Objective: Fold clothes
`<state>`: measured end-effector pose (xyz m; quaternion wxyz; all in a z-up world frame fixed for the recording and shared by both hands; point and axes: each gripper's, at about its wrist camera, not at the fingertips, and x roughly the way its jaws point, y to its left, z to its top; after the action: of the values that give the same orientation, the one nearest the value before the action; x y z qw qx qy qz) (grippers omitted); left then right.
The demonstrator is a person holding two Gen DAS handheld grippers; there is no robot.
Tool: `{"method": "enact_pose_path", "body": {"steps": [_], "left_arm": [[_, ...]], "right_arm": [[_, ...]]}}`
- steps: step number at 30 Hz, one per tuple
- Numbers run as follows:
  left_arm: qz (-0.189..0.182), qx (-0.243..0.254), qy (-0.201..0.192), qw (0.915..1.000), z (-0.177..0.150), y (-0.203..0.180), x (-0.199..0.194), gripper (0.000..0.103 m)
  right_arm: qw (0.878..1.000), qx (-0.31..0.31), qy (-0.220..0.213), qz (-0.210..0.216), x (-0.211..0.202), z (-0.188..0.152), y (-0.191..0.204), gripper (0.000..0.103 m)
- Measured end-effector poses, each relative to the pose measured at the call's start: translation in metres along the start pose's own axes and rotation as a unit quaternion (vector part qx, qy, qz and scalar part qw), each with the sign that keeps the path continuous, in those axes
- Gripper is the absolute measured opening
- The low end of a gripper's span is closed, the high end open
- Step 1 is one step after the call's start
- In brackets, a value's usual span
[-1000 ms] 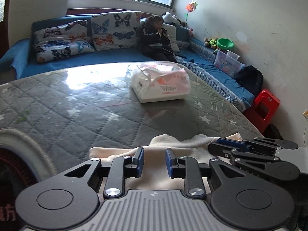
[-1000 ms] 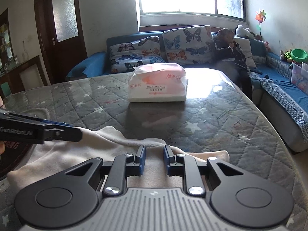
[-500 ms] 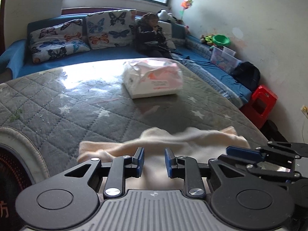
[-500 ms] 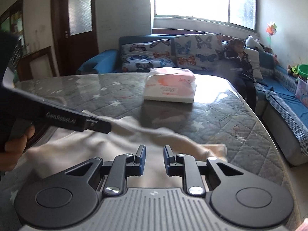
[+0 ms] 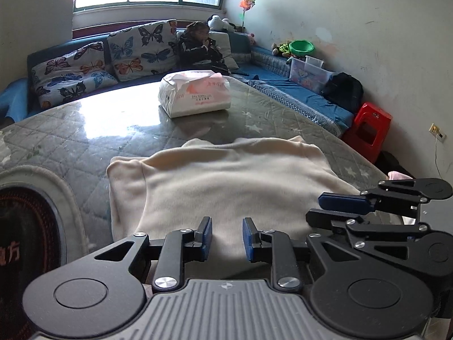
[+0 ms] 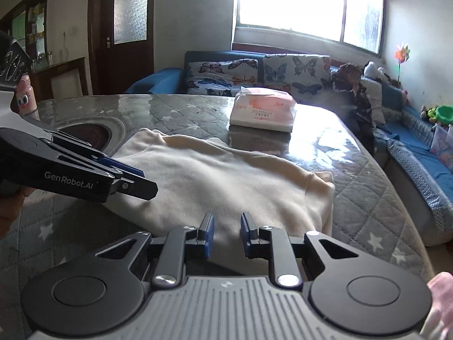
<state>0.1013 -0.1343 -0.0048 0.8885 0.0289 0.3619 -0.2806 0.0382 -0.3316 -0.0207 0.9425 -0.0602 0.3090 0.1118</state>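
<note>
A cream fleece garment (image 5: 232,175) lies spread flat on the quilted grey table top (image 5: 85,136), collar side toward the far end. My left gripper (image 5: 226,238) sits at the garment's near edge, its jaws narrow with the cream cloth pinched between the blue pads. The right gripper (image 5: 314,206) shows beside it at the right, lying on the same edge. In the right wrist view the garment (image 6: 220,175) runs under my right gripper (image 6: 226,235), which is shut on its near hem. The left gripper (image 6: 147,182) reaches in from the left, a hand behind it.
A pink-and-white tissue pack (image 5: 195,93) stands beyond the garment. A round dark hotplate (image 6: 87,133) is set into the table (image 6: 354,170) on the left. A person (image 5: 198,48) sits on the blue sofa behind. A red stool (image 5: 371,130) stands right of the table; a pink cloth (image 6: 438,297) at the near right.
Both grippers have drawn back toward the near edge with the hem between their pads. The garment has stretched out flat, and far more of it shows than a second ago.
</note>
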Motion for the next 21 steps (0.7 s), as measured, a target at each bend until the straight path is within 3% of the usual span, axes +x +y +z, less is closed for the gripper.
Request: {"method": "enact_pose_path", "body": {"steps": [9,17,21], "left_arm": [[-0.004,-0.015,-0.008,0.9998,-0.008,0.002,-0.009,0.025],[-0.006,-0.02,-0.007,0.9998,-0.012,0.004,-0.008,0.026],[-0.008,-0.028,-0.01,0.9995,-0.012,0.007,-0.011,0.026]], "right_arm": [[0.999,0.028,-0.018,-0.011,-0.014,-0.01,-0.006,0.021],[0.998,0.064,-0.002,-0.027,-0.012,-0.017,-0.028,0.024],[0.997,0.068,-0.019,-0.027,-0.016,-0.007,-0.032,0.024]]}}
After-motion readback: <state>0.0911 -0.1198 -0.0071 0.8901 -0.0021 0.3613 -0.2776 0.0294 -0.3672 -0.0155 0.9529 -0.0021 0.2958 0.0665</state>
